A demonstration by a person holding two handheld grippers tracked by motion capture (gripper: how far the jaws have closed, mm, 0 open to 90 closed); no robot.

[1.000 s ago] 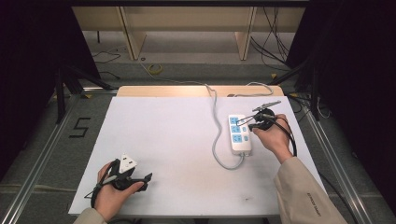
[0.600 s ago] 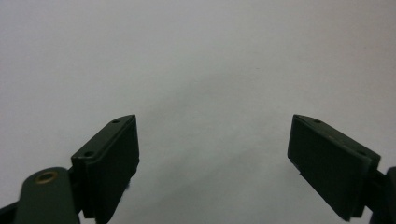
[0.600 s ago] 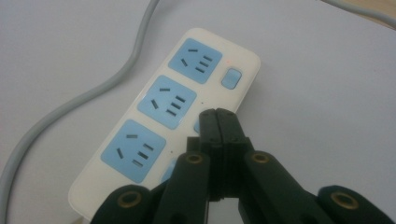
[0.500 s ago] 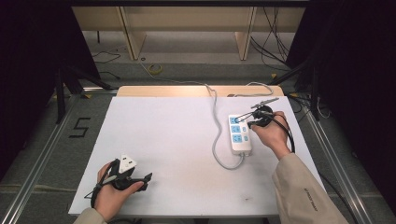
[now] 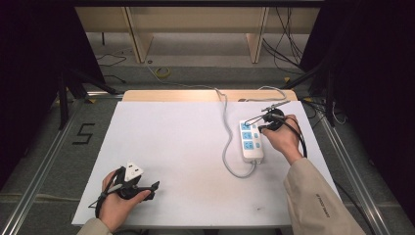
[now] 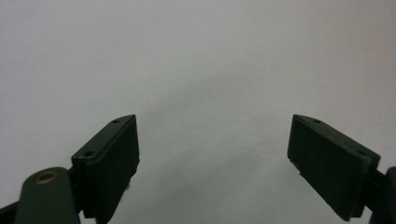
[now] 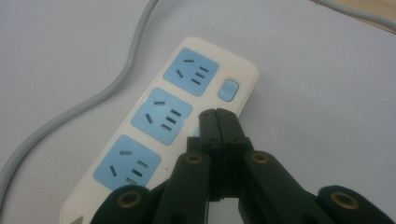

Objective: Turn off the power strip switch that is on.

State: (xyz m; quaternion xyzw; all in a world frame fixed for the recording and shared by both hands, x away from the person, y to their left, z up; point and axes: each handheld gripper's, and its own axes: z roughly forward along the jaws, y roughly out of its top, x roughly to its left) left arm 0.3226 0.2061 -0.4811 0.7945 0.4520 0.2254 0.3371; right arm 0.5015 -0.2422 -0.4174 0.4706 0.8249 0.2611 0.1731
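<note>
Power strip, rigid, light, near bench's right edge; right hand-held gripper closed, empty, pressing switches; left hand-held gripper wide.

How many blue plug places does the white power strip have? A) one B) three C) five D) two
B: the right gripper view shows three blue socket panels in a row on the white power strip, with small blue switches beside them, and the shut right tongs over its edge.
</note>
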